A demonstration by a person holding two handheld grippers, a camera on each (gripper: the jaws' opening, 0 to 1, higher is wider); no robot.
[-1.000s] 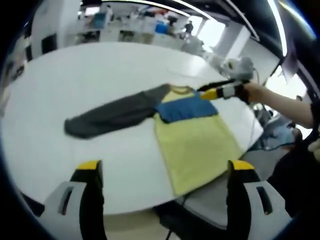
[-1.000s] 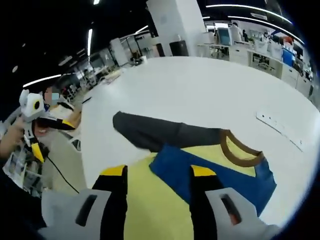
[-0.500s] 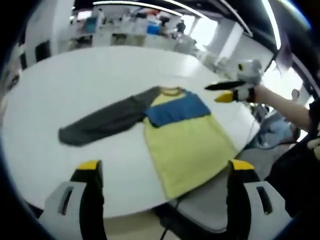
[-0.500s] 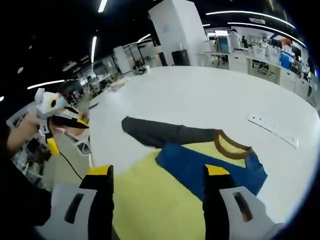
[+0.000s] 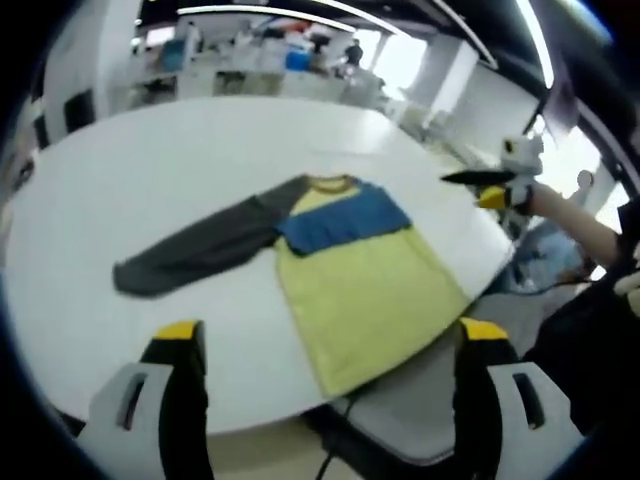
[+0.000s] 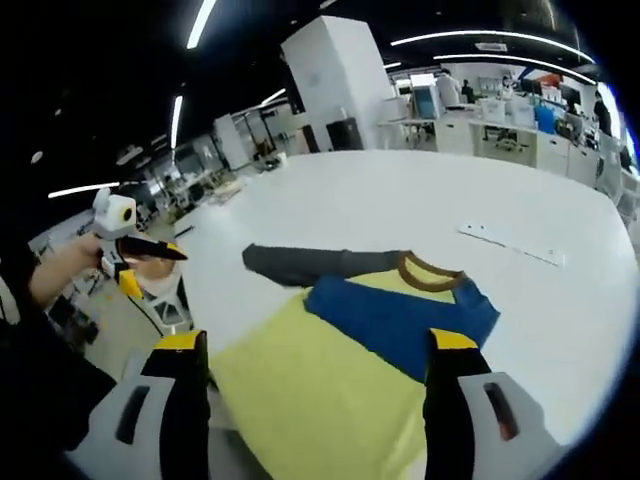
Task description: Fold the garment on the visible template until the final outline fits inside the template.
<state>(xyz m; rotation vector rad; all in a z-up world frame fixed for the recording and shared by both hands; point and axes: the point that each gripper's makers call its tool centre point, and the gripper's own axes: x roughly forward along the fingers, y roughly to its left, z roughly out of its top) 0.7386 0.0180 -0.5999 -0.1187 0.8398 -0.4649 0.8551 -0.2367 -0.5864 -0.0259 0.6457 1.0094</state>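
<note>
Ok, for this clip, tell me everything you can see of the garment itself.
The garment is a soft knit top lying flat on the white table: pale yellow body, blue band across the chest, brown collar, and one dark grey sleeve stretched out sideways. Its hem reaches the table's near edge. Neither gripper touches it.

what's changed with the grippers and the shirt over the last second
The right gripper has drawn back from the shirt's collar, off past the table edge, and its jaws have opened wider. The left gripper stays open, off the table. The shirt lies as before, grey sleeve stretched out.
</note>
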